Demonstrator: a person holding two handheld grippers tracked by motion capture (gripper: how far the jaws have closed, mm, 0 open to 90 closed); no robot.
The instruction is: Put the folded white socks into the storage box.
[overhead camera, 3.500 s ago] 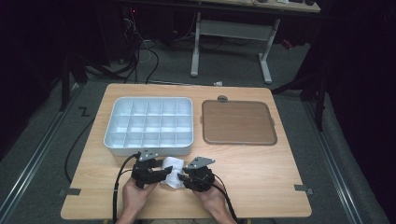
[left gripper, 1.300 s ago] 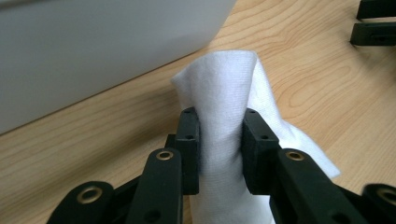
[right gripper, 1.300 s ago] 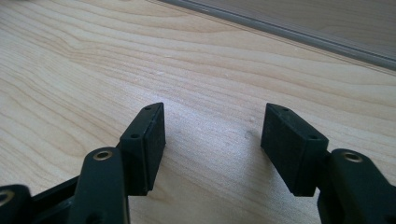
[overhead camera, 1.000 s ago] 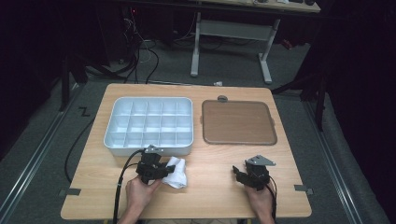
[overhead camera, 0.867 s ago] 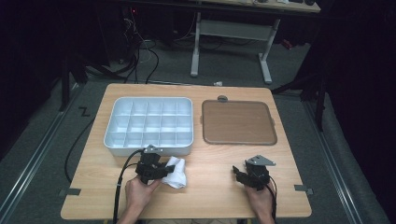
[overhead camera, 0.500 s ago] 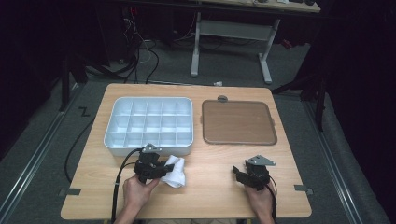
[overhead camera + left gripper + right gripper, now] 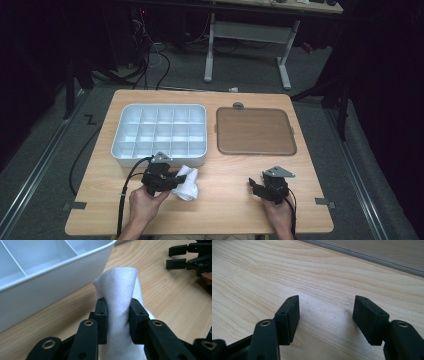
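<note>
From the high view, the left gripper (image 7: 172,178) clamps a small white folded cloth (image 7: 187,182) at the near left of the light wooden table (image 7: 220,210), just near of the white plastic compartment tray (image 7: 159,131), probably so the cloth can go into a cell. The right gripper (image 7: 256,186) rests well apart at the near right, out of the way. A brown flat lid (image 7: 255,131) lies far right; bare wood lies between the hands.

In the left gripper view, the jaws pinch the cloth (image 7: 119,297) upright, and the tray wall (image 7: 50,290) stands close on the left, leaving little room there.

In the right gripper view, the jaws have just been opening, spread with nothing between them over bare wood (image 7: 287,272).
</note>
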